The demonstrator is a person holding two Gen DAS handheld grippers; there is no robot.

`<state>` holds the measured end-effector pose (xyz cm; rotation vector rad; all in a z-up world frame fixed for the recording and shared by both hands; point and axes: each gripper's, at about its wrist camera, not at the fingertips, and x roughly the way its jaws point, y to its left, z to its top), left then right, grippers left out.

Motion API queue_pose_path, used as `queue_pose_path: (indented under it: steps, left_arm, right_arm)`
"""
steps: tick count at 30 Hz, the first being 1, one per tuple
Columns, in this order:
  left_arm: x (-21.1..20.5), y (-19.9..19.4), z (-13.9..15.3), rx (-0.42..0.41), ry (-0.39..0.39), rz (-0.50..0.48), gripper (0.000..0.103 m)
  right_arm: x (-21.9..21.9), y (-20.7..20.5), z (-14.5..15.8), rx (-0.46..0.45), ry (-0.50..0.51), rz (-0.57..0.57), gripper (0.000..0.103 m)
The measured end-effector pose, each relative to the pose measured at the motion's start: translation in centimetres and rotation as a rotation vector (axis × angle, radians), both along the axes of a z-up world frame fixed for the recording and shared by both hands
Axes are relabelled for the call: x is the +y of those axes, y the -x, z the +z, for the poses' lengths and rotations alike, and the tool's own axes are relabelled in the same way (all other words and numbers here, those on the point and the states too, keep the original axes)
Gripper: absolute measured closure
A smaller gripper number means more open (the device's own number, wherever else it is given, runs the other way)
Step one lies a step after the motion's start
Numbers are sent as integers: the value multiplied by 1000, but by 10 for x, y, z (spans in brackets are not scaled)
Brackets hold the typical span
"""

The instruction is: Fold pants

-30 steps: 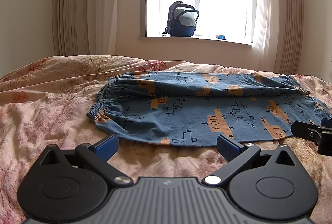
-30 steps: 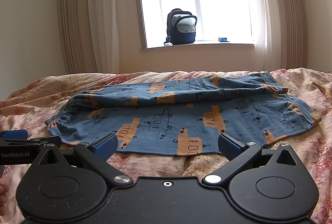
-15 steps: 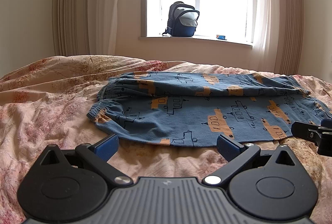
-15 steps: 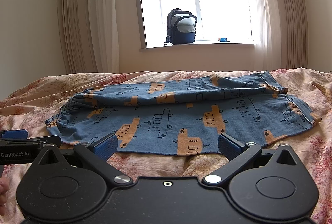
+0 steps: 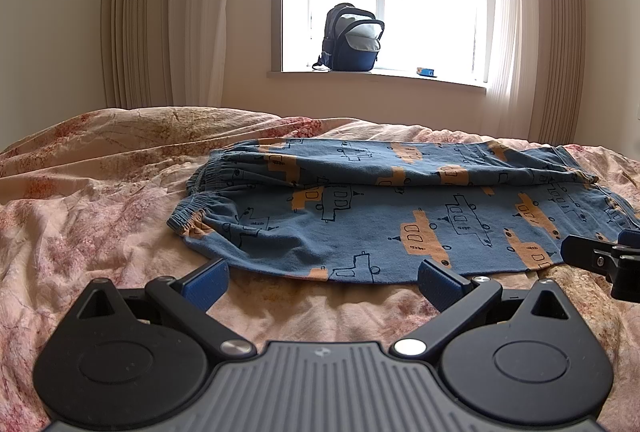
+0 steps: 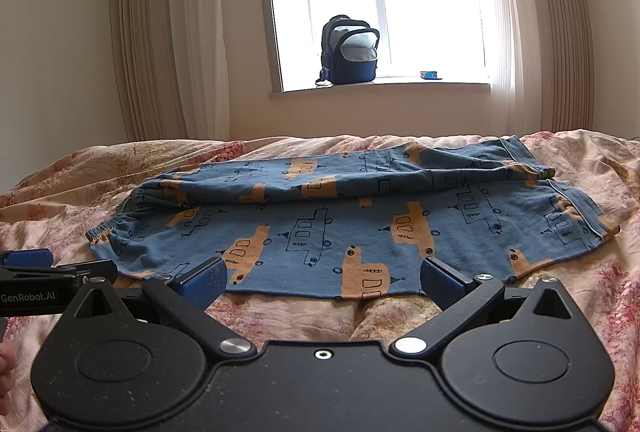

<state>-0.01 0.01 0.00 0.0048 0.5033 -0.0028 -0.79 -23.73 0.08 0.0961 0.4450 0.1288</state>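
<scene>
Blue pants (image 5: 392, 207) (image 6: 344, 224) printed with orange and outlined boats lie flat across the bed, folded lengthwise, elastic waistband at the left, leg cuffs at the right. My left gripper (image 5: 324, 282) is open just before the pants' near edge, toward the waistband half, with nothing between its blue pads. My right gripper (image 6: 322, 282) is open too, at the near edge toward the cuff half, holding nothing. In each view the other gripper pokes in from the side: the right one (image 5: 600, 260), the left one (image 6: 44, 272).
A pink floral bedspread (image 5: 100, 199) (image 6: 560, 312) covers the bed, rumpled in soft folds. Behind stands a wall with a window; a dark blue backpack (image 5: 352, 39) (image 6: 350, 51) and a small blue box (image 5: 426, 71) sit on the sill. Curtains hang on both sides.
</scene>
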Motion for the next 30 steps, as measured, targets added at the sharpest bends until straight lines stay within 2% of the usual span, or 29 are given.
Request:
queue_pose_path:
  steps: [15, 21, 30]
  left_arm:
    - [3, 0, 0, 9, 3, 1, 0]
    - [5, -7, -6, 59, 29, 21, 0]
    - [6, -11, -6, 75, 28, 52, 0]
  right_arm:
    - [0, 0, 1, -2, -3, 2, 0]
    - [-1, -2, 2, 5, -2, 5, 0]
    - [0, 0, 4, -14, 2, 8, 0]
